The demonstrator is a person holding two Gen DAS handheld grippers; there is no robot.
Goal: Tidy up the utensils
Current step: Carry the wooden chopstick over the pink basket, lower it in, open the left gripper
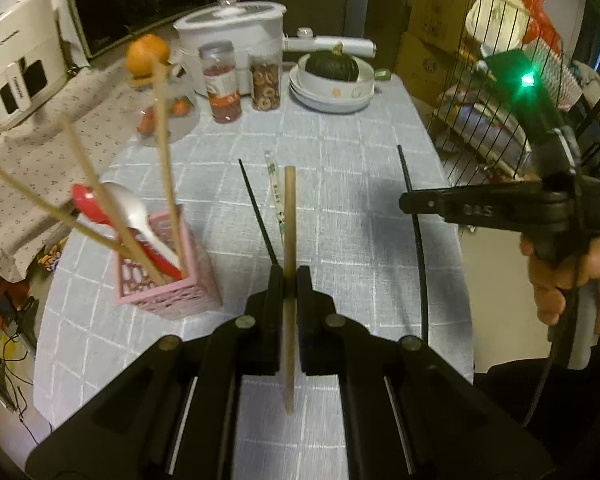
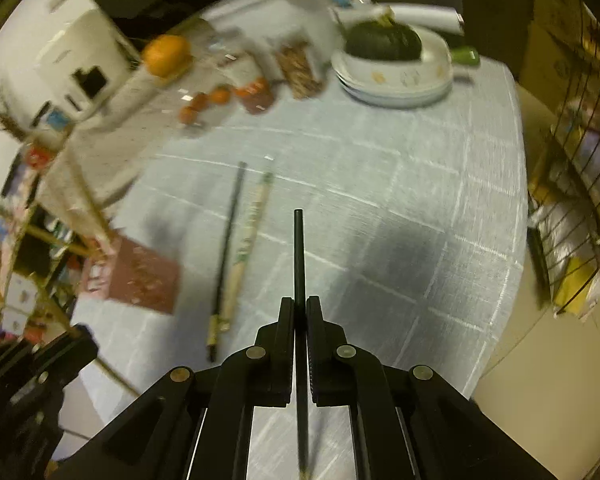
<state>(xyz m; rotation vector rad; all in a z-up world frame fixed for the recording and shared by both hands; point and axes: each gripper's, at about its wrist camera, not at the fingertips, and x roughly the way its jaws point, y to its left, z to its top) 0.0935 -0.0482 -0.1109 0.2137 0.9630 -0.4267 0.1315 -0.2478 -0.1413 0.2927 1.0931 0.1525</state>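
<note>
- Fingers of the left gripper [image 1: 288, 276] are clamped on a wooden chopstick [image 1: 289, 240], held above the table [image 1: 340, 152] near its front edge.
- Right gripper [image 2: 299, 304] pinches a black chopstick [image 2: 299, 256] over the table's right side.
- Pink holder [image 1: 168, 280] at the table's left edge holds three wooden chopsticks [image 1: 165, 152], a red spoon [image 1: 90, 206] and a white spoon [image 1: 134, 210].
- Another black chopstick [image 2: 228, 240] and a wrapped pair [image 2: 250, 236] lie side by side mid-table.
</note>
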